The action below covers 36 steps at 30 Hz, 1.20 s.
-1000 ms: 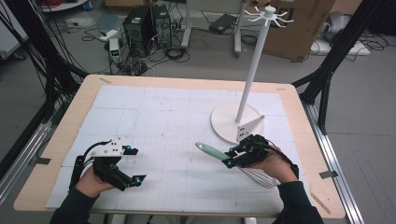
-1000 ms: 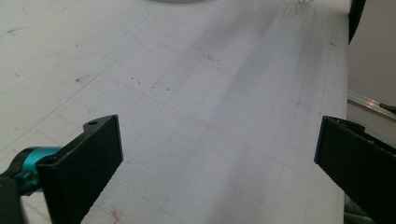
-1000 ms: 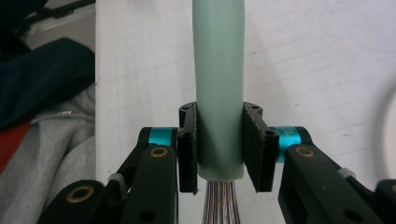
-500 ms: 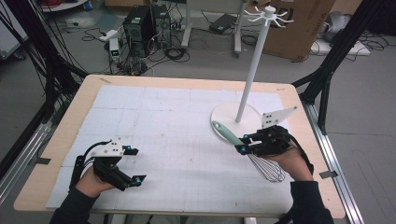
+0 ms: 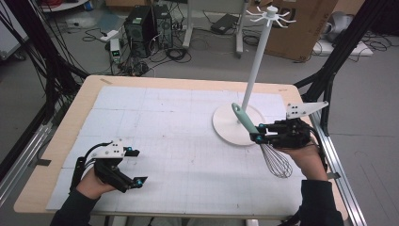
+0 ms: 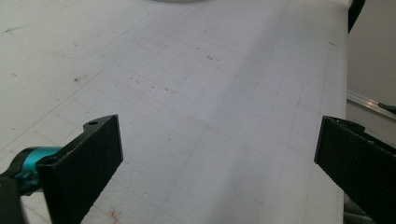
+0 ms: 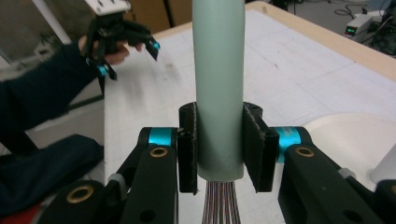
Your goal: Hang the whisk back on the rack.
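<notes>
While the right gripper (image 5: 258, 138) pinches the whisk (image 5: 263, 143) at the lower end of its pale green handle, the wire head hangs below the jaws, above the table (image 5: 155, 84), and the white stand base (image 5: 226, 127) lies just beyond. Well apart, the left gripper (image 5: 136, 166) rests with jaws spread and nothing between them.

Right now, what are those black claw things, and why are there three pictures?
A person holds a grabbing tool in each hand. One picture looks down from above the table; the other two come from small cameras riding on each tool. The right gripper pinches the green handle of a whisk, its wires hanging below. The left gripper is open and holds nothing, above the white mat. On the table also stands a white rack with hooks on top.
</notes>
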Tool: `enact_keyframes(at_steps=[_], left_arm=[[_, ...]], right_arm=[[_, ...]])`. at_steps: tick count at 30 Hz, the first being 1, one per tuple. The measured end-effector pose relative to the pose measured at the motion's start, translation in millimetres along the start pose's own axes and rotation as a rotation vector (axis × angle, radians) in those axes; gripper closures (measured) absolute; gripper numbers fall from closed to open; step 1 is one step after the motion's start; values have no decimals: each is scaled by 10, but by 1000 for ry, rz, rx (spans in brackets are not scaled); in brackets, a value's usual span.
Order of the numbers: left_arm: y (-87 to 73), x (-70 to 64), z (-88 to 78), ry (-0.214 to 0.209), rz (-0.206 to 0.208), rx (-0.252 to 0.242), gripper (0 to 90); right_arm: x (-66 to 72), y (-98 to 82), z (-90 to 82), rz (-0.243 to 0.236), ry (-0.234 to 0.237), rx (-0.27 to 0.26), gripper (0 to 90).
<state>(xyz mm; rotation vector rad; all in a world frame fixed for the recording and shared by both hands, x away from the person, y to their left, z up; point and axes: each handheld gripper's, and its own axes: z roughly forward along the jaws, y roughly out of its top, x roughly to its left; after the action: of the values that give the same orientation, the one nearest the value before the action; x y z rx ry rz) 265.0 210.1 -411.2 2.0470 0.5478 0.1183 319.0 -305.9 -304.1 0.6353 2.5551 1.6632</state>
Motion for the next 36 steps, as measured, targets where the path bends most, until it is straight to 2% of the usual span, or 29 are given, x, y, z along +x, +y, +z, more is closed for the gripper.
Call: enact_keyframes(at_steps=[5,14,21,26,33,36], left_arm=[[0,3,0,1,0,1,17],[0,2,3,0,-3,-2,17],[2,-3,3,-7,0,-3,16],[2,-2,4,-7,-2,-4,16],[3,-7,13,-7,-2,-2,17],[5,-8,12,-8,1,-2,16]], right_arm=[[-34,85,-145,-5,-22,-64,697],[-96,259,-390,6,-60,-148,697],[-156,335,-483,19,-81,-184,697],[-192,387,-542,24,-78,-206,697],[-249,500,-671,45,-85,-280,697],[-281,560,-707,51,-93,-295,697]])
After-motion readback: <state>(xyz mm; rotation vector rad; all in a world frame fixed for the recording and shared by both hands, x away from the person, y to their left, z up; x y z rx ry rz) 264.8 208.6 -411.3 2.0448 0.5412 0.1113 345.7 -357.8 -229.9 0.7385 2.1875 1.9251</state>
